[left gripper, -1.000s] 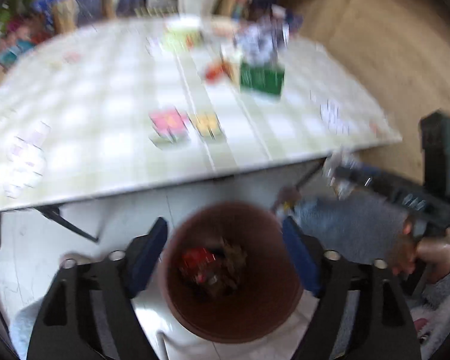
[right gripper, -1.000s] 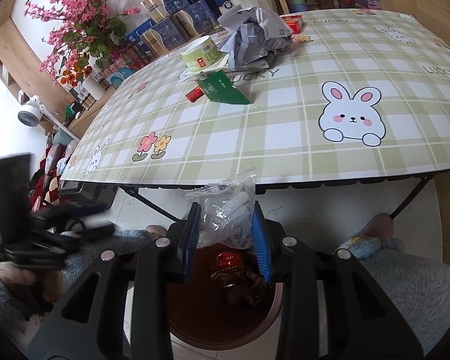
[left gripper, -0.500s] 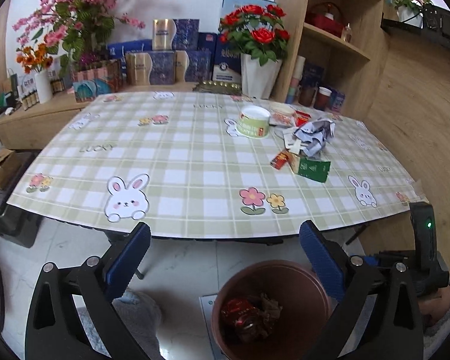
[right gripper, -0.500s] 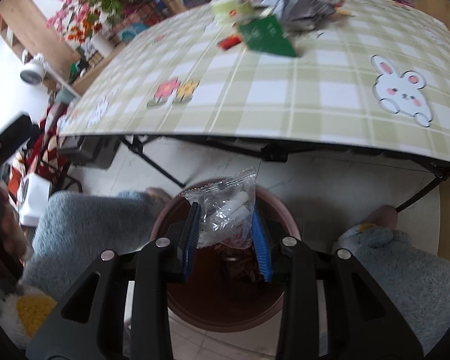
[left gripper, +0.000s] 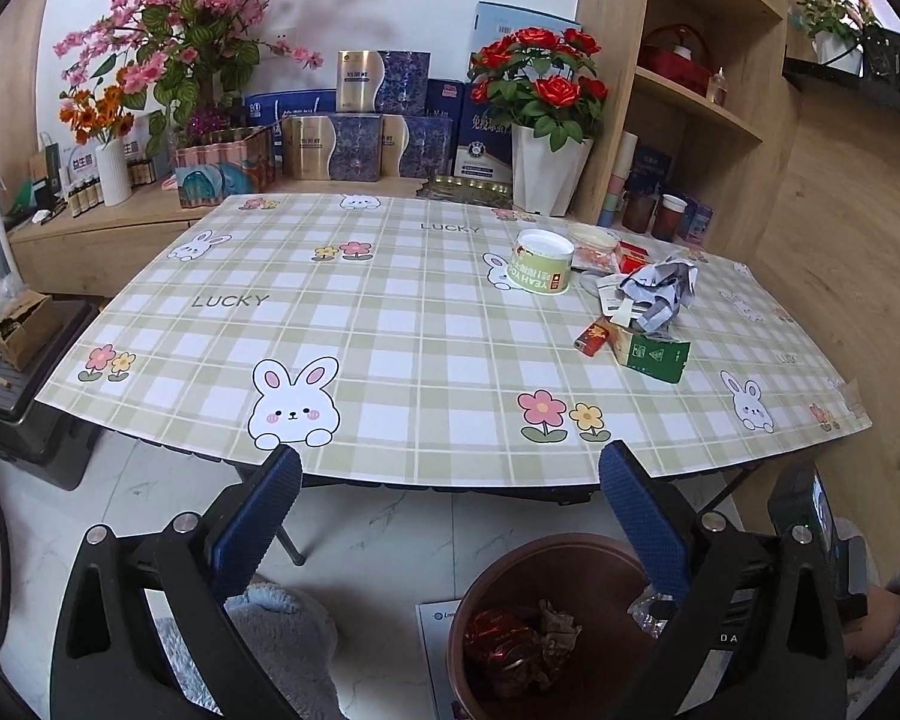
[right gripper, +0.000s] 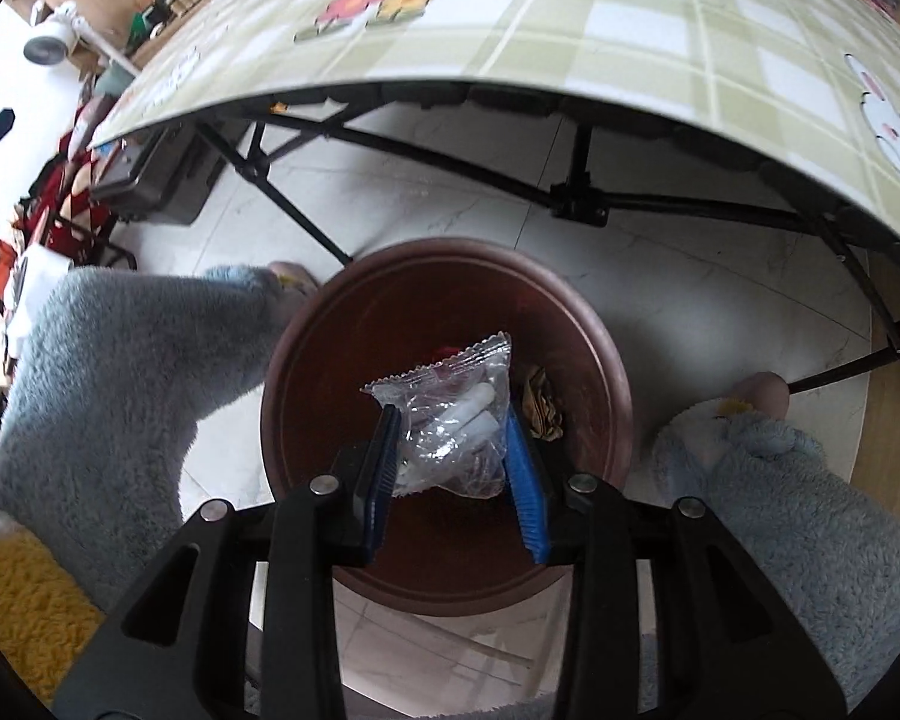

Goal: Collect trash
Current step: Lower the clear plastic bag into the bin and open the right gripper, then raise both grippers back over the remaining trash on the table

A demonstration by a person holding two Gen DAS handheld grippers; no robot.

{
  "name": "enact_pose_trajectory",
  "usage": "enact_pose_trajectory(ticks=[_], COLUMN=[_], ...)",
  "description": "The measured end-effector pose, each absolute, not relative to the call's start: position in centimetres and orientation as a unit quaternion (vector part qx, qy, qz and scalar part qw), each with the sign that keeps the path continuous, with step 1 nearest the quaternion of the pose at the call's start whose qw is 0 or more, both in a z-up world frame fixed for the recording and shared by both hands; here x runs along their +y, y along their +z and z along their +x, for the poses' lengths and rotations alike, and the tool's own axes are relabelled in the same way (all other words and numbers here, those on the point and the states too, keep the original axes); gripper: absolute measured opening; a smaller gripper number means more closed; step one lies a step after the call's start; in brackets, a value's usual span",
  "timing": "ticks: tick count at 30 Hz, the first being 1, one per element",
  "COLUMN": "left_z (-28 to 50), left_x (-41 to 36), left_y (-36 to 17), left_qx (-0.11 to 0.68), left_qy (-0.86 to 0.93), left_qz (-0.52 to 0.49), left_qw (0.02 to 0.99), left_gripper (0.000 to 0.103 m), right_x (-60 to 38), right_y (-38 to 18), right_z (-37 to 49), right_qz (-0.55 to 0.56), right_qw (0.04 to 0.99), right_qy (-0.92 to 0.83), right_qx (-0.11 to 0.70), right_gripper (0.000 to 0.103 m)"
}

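Bin [right gripper: 354, 324] sitting on floor under table [right gripper: 630, 36] edge, directly below R gripper [right gripper: 450, 438], which is pointing down into it. R pads are gripping clear wrapper [right gripper: 450, 420], jaws just easing apart. L gripper [left gripper: 450, 516] hanging wide open, empty, facing remaining litter [left gripper: 648, 312] on the table.

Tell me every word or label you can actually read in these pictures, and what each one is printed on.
"LUCKY": printed on the checked tablecloth, at least twice, left and far middle.
"YEAH YO...": upside down on the round green tub; the rest curves out of sight.
Green carton: only a triangle mark, its words too small.
Blue and gold boxes behind the table: print too small or blurred to read.
Clear wrapper in the right claw: no text readable.
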State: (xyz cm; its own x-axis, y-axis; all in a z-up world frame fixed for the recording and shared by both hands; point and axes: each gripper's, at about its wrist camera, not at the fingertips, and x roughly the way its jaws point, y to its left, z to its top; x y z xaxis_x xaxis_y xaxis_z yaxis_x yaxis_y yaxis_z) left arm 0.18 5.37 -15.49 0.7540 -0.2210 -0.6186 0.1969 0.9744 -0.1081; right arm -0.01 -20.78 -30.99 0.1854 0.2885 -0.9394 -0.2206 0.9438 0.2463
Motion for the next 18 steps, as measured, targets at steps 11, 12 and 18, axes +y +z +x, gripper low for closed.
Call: enact_pose_trajectory(ticks=[11, 12, 18], left_z=[0.2, 0.2, 0.4], left_x=[5.0, 4.9, 4.4], left_y=[-15.8, -15.8, -15.7], left_qx=[0.338, 0.338, 0.337], left_qy=[-0.117, -0.118, -0.122], left_qz=[-0.017, -0.015, -0.006], left_qw=[0.934, 0.934, 0.933], left_gripper=[0.097, 0.097, 0.097], right_x=[-20.5, -20.7, -22.6], right_y=[-29.7, -28.9, -25.7], right_z=[0.0, 0.0, 0.4], right_qz=[0.016, 0.014, 0.028], right_qw=[0.787, 0.801, 0.85], right_qy=[0.169, 0.16, 0.129], right_qx=[0.593, 0.577, 0.51], right_gripper=[0.088, 0.093, 0.097])
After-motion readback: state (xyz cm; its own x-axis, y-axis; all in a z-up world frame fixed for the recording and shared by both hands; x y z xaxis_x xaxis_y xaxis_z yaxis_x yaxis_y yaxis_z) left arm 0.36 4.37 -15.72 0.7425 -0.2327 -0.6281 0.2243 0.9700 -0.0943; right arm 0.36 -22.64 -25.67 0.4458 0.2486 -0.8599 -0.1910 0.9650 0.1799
